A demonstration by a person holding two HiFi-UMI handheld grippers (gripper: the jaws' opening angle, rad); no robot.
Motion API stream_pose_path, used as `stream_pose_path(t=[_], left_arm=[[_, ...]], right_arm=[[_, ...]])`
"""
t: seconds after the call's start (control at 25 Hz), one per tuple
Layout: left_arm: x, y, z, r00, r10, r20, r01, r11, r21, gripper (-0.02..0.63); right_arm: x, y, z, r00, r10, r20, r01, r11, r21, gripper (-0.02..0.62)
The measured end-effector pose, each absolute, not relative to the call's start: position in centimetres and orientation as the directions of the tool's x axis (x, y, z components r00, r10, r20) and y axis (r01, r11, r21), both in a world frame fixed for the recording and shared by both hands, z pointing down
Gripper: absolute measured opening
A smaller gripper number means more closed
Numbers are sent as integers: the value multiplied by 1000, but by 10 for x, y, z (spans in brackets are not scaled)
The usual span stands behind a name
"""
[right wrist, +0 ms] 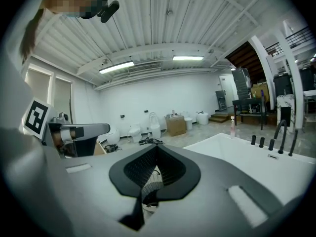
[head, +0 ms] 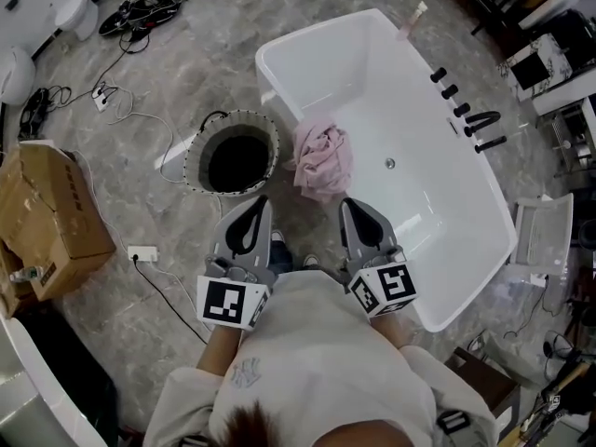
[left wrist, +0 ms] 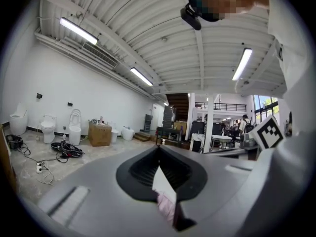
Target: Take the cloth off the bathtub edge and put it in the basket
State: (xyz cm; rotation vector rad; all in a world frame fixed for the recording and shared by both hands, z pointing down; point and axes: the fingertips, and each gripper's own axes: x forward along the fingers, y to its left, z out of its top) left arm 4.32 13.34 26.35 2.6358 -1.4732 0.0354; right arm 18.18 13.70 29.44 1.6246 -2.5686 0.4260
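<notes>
A crumpled pink cloth (head: 322,160) hangs over the near rim of the white bathtub (head: 438,203). Just left of it, on the floor, stands a round basket (head: 233,152) with a dark inside. Both grippers are held level in front of the person. The left gripper (head: 261,200) points at the gap between basket and cloth, its jaws shut with nothing in them. My right gripper (head: 345,203) is shut and empty too, its tip just short of the cloth's lower edge. In the left gripper view a strip of the pink cloth (left wrist: 167,206) shows below the shut left gripper (left wrist: 159,149).
A cardboard box (head: 56,217) sits at the left, with a power strip (head: 142,252) and cables across the marble floor. Black taps (head: 466,115) line the tub's far rim, and a pink bottle (head: 414,17) stands at its corner. Toilets (left wrist: 48,128) line the wall.
</notes>
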Motion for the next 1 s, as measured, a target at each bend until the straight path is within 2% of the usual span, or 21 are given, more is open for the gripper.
stream_pose_path(t=[0.44, 1.0], left_arm=[[16, 119, 274, 553, -828, 94, -832, -541, 125, 14], [2, 100, 278, 528, -842, 111, -847, -513, 142, 14]], right_arm=[[167, 131, 303, -366, -902, 231, -926, 328, -188, 0], [156, 108, 303, -375, -894, 246, -923, 335, -189, 0]])
